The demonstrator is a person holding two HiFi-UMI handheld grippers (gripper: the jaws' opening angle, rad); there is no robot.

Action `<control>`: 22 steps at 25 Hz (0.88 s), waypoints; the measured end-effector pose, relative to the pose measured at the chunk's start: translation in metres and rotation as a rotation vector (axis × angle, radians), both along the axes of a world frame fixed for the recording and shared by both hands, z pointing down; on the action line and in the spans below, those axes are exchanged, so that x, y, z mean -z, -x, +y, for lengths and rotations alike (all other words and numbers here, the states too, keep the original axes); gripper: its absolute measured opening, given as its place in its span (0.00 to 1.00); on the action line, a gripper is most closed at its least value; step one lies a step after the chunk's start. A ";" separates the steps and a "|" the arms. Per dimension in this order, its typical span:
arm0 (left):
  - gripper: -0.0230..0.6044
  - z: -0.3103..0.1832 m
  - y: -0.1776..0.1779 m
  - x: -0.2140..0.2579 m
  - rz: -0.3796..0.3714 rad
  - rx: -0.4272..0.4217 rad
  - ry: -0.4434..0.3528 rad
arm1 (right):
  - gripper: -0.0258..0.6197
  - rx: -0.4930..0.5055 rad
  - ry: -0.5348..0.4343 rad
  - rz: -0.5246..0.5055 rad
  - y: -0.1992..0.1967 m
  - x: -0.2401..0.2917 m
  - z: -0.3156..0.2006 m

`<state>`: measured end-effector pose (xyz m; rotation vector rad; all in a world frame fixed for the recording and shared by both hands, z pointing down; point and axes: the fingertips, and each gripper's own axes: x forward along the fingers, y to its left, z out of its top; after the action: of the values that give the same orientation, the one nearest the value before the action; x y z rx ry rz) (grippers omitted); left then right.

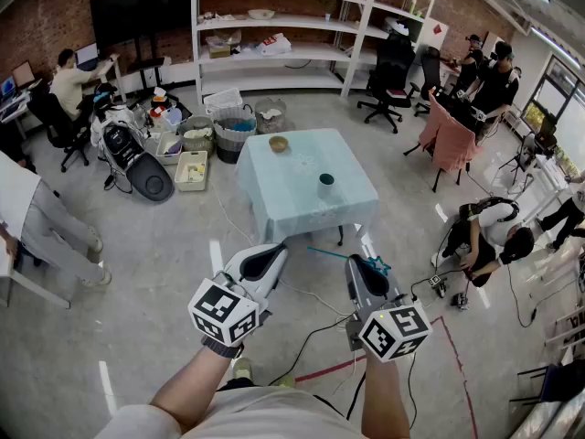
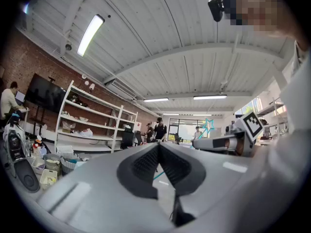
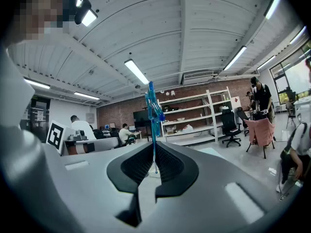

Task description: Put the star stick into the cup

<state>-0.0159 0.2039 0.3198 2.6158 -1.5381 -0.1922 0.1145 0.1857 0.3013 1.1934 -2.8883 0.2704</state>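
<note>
Table (image 1: 274, 190) with cup (image 1: 325, 185) ahead; right gripper (image 3: 154, 152) clamping star stick (image 3: 153, 111), left gripper (image 2: 159, 148) closed

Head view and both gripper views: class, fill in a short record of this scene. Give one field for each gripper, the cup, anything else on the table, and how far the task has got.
Right gripper: shut on the star stick, with the star end standing up past the jaws
Left gripper: jaws together, nothing between them
Cup: stands on the cloth-covered table, well apart from both grippers
Bowl: on the same table, towards its far edge
Task state: star stick held, not yet in the cup
</note>
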 end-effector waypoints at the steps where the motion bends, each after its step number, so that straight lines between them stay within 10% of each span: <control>1: 0.05 0.000 -0.001 0.000 0.000 0.000 -0.003 | 0.08 -0.001 -0.001 0.000 -0.001 -0.001 0.001; 22: 0.05 0.005 0.038 0.010 0.014 -0.010 -0.031 | 0.08 -0.047 -0.015 -0.062 0.015 0.010 0.011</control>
<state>-0.0535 0.2089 0.3103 2.6393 -1.5299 -0.2355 0.0994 0.1967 0.2913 1.2795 -2.9222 0.2923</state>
